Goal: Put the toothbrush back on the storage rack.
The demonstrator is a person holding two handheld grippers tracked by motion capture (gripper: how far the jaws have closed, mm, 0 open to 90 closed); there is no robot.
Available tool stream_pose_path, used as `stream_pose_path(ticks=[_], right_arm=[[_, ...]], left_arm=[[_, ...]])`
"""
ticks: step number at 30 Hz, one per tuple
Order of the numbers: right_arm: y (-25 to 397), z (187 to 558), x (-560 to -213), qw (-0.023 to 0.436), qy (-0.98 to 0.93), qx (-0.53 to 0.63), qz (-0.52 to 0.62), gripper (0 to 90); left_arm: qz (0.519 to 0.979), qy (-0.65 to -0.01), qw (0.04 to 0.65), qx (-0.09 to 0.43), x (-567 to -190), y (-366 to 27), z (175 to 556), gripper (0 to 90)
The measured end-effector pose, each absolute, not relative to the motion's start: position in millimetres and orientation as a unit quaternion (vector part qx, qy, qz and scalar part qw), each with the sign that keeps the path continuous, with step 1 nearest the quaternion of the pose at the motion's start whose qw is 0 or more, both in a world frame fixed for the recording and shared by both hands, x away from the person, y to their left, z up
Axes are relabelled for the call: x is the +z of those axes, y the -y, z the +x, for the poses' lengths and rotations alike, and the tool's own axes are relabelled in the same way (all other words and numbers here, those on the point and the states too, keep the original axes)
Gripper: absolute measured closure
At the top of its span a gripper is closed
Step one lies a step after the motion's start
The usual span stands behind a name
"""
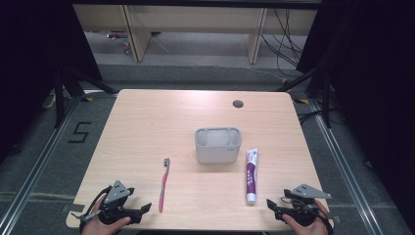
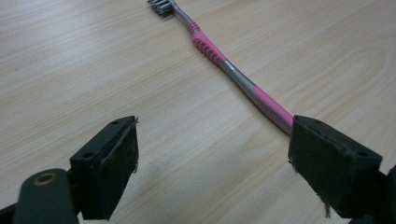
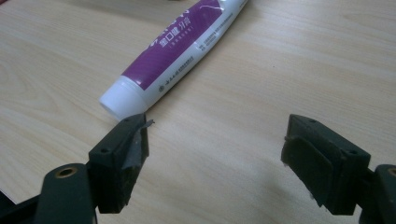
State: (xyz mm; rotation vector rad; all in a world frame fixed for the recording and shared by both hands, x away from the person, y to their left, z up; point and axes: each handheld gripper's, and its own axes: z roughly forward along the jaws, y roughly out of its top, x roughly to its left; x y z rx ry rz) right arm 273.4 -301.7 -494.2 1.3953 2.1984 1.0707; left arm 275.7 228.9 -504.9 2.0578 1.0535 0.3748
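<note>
The light wooden bench (image 1: pixel 147 127) stands on a grey floor with dark curtains at both sides, and I hold my left gripper (image 1: pixel 139 211) and my right gripper (image 1: pixel 272 205) low at its near edge, both with jaws wide and nothing between them. The pink toothbrush (image 1: pixel 163 185) lies just ahead of my left gripper, with its handle end near the right jaw; the purple toothpaste tube (image 1: pixel 251 175) lies ahead and left of my right gripper, and the grey holder (image 1: pixel 218 145) stands beyond, between them. To begin well, I think I should shift the left gripper a little right, center the jaws across the thin handle, press low to the wood and close slowly so it does not roll away.
</note>
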Motion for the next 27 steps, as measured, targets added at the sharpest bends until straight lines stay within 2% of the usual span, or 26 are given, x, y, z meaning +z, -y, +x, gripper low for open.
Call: stream_pose_path(ticks=[13,17,18,23,27], right_arm=[[301,274,-494,0.163,-0.773,0.380,0.481,23.2],[302,274,-494,0.164,-0.772,0.381,0.481,23.2],[301,274,-494,0.153,-0.771,0.382,0.486,23.2],[302,274,-494,0.163,-0.770,0.384,0.483,23.2],[300,274,-494,0.161,-0.774,0.384,0.477,23.2]], left_arm=[[0.803,-0.424,0.395,0.142,-501,-228,282,15.9],[0.808,-0.421,0.390,0.136,-499,-228,287,20.1],[0.806,-0.424,0.391,0.136,-498,-228,287,20.1],[0.806,-0.429,0.387,0.129,-495,-228,294,24.0],[0.811,-0.428,0.386,0.100,-491,-228,304,27.6]])
